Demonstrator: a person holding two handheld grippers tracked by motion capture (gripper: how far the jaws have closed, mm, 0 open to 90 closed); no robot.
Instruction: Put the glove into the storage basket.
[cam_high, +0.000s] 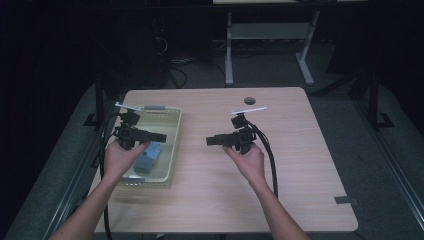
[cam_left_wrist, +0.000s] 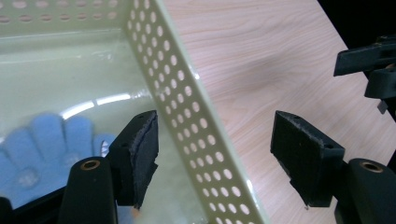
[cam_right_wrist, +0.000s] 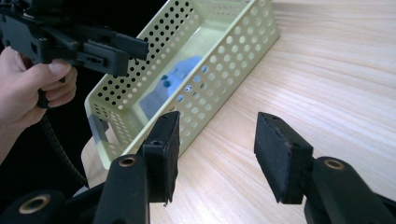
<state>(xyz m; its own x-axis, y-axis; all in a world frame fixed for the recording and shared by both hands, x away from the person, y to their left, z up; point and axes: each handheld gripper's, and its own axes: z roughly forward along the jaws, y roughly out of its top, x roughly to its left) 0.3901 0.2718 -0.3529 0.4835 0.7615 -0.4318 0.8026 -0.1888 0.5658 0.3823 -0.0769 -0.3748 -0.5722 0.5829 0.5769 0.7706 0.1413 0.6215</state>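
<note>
Pale-green perforated basket (cam_high: 172, 145) — blue item (cam_high: 147, 157) inside — both grippers empty, jaws apart.

A pale yellow-green basket (cam_high: 172, 131), its walls dotted with rows of round holes, holds a light blue glove (cam_left_wrist: 44, 142) with small whitish dots. The counter (cam_high: 300, 150) is light wood grain. Both claws, left (cam_left_wrist: 215, 156) and right (cam_right_wrist: 215, 154), are black.

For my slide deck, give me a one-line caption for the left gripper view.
Open left gripper straddling the perforated wall of a pale green basket, blue glove inside.
</note>
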